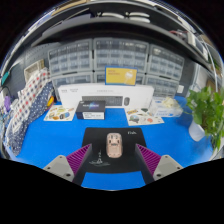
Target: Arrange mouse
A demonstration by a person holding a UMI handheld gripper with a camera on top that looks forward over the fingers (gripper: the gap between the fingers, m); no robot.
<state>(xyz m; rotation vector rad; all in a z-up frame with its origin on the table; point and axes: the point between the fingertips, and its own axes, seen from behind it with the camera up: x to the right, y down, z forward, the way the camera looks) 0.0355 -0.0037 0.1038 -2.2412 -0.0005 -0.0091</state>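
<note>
Just ahead of the gripper (pixel 113 163), the mouse (pixel 114 144) lies on a dark mat (pixel 113 145). The jaws stand wide apart. The blue desk (pixel 60 140) backs onto drawer racks (pixel 120 55).

The claw (pixel 113 160) points forward, level, its two purple-padded fingers (pixel 80 160) spread wide apart, gripping nothing.

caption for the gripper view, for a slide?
Open tool approaching a beige mouse on a black mousepad, blue table.
</note>
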